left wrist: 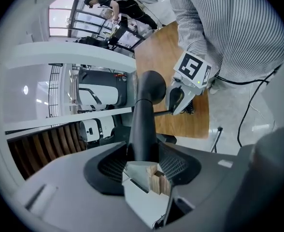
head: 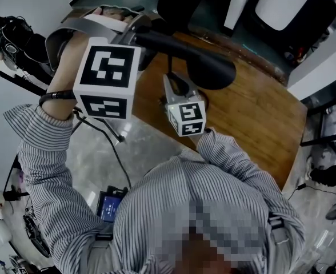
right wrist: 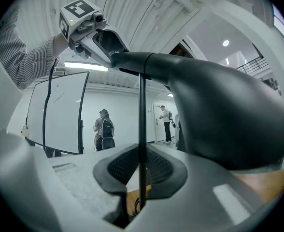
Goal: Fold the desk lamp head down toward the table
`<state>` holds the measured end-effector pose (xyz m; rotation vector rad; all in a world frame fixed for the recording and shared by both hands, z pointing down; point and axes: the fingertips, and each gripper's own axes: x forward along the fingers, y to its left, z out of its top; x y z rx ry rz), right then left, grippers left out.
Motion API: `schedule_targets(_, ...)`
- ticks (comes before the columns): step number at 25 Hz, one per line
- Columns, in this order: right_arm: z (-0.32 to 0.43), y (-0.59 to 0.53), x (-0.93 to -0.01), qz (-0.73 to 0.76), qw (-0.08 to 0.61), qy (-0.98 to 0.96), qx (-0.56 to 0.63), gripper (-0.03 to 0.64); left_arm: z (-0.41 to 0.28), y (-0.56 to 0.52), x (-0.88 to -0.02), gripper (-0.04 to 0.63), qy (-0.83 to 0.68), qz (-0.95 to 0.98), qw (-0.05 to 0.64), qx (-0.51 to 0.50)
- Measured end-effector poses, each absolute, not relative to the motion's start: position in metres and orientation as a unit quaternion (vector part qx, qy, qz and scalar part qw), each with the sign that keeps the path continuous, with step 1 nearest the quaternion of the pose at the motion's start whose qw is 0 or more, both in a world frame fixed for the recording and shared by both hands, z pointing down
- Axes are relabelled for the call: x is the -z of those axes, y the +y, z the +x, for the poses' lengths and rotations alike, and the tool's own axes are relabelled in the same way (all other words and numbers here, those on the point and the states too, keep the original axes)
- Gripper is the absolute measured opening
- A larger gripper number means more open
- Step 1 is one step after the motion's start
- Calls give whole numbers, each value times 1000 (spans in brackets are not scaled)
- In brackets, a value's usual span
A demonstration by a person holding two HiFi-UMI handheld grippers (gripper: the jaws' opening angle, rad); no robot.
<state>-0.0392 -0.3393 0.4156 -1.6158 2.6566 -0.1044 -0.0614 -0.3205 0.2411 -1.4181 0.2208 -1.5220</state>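
Observation:
The desk lamp's black head (head: 196,59) stretches out over the wooden table (head: 259,119). My left gripper (head: 135,36) is shut on the narrow end of the lamp head (left wrist: 143,124), which runs away from the jaws to its rounded tip. My right gripper (head: 176,80), below the head, is shut on the lamp's thin black stem (right wrist: 142,129), which stands upright between its jaws. From the right gripper view, the lamp head (right wrist: 219,115) looms overhead on the right, with the left gripper (right wrist: 110,54) clamped on its far end. The lamp's base is hidden.
A black cable (head: 119,153) hangs past the table's near edge toward a small device with a blue screen (head: 110,205) on the floor. White machines (head: 282,4) stand beyond the table. A whiteboard (right wrist: 60,110) and people (right wrist: 105,129) are in the background.

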Motion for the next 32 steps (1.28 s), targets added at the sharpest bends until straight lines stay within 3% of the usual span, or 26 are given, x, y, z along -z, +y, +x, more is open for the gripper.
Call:
schedule_targets(7, -40, -339, -415, -521, 5, 853, 27, 40, -61, -319, -238, 210, 119, -575, 537, 605)
schedule_targets(15, -33, -327, -407, -517, -1, 855, 28, 43, -63, -317, -229, 247, 276, -671, 508, 464)
schedule_targets(22, -16, -294, -393, -491, 13, 870, 35, 43, -95, -300, -243, 214, 448, -794, 340, 230)
schedule_targets(27, -3, -277, -394, -482, 27, 873, 69, 42, -90, -280, -299, 43, 447, -870, 185, 96)
schedule_targets(32, 1, -257, -393, -457, 11, 887, 68, 40, -71, -261, -357, 14, 434, -898, 47, 53)
